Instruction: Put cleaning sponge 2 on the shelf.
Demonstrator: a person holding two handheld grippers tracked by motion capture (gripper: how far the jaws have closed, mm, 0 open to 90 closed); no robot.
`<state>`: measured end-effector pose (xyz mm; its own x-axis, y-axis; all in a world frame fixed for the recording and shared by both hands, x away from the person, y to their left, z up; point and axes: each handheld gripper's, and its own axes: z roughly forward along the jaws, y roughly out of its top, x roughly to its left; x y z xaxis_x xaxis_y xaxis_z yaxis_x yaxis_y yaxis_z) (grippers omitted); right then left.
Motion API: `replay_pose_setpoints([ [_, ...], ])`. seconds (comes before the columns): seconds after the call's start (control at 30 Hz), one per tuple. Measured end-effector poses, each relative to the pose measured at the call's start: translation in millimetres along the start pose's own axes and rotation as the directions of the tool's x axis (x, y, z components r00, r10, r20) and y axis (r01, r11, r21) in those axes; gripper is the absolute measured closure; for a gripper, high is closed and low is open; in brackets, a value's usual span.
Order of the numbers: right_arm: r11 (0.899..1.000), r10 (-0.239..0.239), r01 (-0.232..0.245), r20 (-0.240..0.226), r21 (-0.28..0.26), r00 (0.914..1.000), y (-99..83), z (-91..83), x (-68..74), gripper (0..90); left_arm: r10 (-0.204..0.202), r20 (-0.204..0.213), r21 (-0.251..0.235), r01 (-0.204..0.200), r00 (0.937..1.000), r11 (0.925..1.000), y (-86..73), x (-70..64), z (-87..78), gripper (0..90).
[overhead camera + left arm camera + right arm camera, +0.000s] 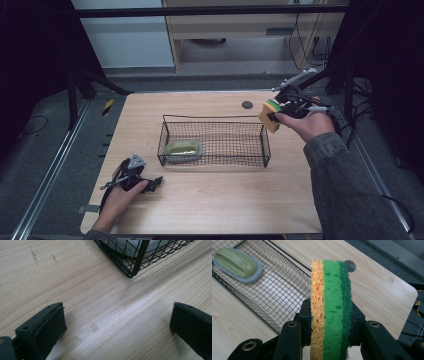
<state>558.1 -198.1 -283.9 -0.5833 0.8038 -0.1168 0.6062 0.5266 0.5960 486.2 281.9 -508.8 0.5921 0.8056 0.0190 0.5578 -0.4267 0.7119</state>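
The right hand-held gripper [280, 111] is up in the air at the far right of the tabletop [225, 200]. Its two black jaws are clamped on a sponge [331, 307], one jaw on each flat side. The sponge has three layers: orange, light green and dark green. It stands on its edge between the jaws. In the high view the sponge [270, 115] hangs just past the right end of the wire basket [215, 141], a little higher than the rim.

The black wire basket sits in the middle of the tabletop. A green brush with a grey base [183, 149] lies inside it, at its left end. The right gripper view shows the same brush [237, 263] lying flat on the basket floor.

The left hand-held gripper [150, 184] rests low at the near left of the tabletop, held by the person's left hand [120, 197]. Its jaws are wide apart with nothing but bare wood between them. In the left gripper view, a corner of the basket [132, 273] is just ahead of these jaws.

A small dark round hole [247, 104] is in the tabletop at the far side, behind the basket.
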Motion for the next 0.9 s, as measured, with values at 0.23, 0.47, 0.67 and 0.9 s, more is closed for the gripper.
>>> replay_pose_setpoints([
  [0.23,0.999,-0.011,0.009,0.031,0.037,0.9995,17.3,12.7,8.9,64.6,0.000,0.001,0.002,0.000,1.0000,1.0000,0.1,0.2,-0.2,0.0],
  [0.47,0.998,-0.024,0.022,0.030,0.056,0.9993,22.9,26.8,15.9,64.7,0.001,0.001,0.002,-0.001,1.0000,1.0000,0.0,0.1,-0.3,0.0],
  [0.67,0.998,-0.017,0.017,-0.002,0.063,0.9999,18.0,48.6,18.5,64.6,0.000,0.001,0.001,0.000,1.0000,1.0000,-0.4,0.1,-0.7,0.0],
  [0.9,0.996,-0.030,0.031,-0.014,0.081,0.9994,10.8,62.7,25.8,64.7,0.002,0.005,-0.001,-0.002,1.0000,1.0000,-1.1,0.1,-1.2,0.0],
])
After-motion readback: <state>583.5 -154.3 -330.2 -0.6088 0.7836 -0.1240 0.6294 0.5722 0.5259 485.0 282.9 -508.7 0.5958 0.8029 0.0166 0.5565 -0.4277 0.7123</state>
